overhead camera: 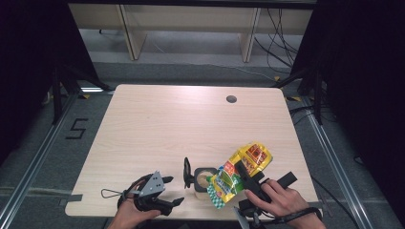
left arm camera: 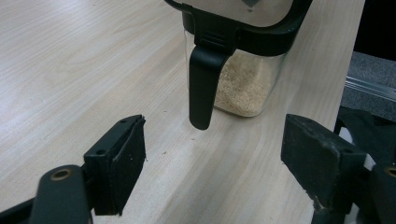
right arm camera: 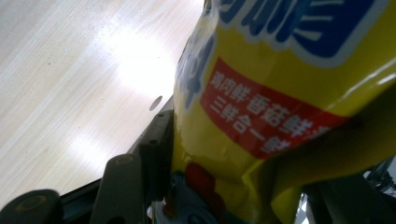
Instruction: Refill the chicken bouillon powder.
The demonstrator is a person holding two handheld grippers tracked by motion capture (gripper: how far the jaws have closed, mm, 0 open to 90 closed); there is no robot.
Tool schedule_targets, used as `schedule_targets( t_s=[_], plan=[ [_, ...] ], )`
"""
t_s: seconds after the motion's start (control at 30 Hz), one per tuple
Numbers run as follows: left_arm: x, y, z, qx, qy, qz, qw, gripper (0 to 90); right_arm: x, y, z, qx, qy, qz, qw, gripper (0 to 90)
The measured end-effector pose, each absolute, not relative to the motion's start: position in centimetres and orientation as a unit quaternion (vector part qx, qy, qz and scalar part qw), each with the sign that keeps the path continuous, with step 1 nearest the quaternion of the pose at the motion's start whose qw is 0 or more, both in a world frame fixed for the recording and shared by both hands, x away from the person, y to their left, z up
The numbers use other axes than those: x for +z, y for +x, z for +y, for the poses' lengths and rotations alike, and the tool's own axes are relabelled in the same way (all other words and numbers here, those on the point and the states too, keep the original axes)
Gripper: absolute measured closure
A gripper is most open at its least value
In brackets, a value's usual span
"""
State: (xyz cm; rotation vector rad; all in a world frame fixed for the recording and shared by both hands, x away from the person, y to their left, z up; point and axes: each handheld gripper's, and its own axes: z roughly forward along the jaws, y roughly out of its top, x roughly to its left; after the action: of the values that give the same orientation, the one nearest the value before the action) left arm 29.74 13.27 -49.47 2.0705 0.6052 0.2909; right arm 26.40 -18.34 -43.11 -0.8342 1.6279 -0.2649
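The right gripper (overhead camera: 247,177) clamped a yellow bag (overhead camera: 241,172), tipped mouth-down over the open jar (overhead camera: 204,180) near the tabletop's (overhead camera: 167,124) front edge. The left gripper (overhead camera: 173,191), jaws wide and empty, sat just beside the jar, facing its black latch (left arm camera: 203,84).

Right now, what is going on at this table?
A person works with a handheld gripper in each hand. The right gripper clamps a yellow and green seasoning bag and tilts it over an open clear container that already holds pale granules. The container's black lid is flipped up on its hinge. The left gripper rests open on the wooden table beside the container, holding nothing.
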Motion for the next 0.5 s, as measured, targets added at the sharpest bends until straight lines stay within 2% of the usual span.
schedule_targets(
  t_s=[0.5],
  plan=[
    [-49.39, 29.76, 13.34, 0.118, 0.845, 0.245, 0.461, 21.6, -42.98, 26.42, -18.46, -0.122, -0.360, 0.701, 0.603, 49.5]
  ],
)
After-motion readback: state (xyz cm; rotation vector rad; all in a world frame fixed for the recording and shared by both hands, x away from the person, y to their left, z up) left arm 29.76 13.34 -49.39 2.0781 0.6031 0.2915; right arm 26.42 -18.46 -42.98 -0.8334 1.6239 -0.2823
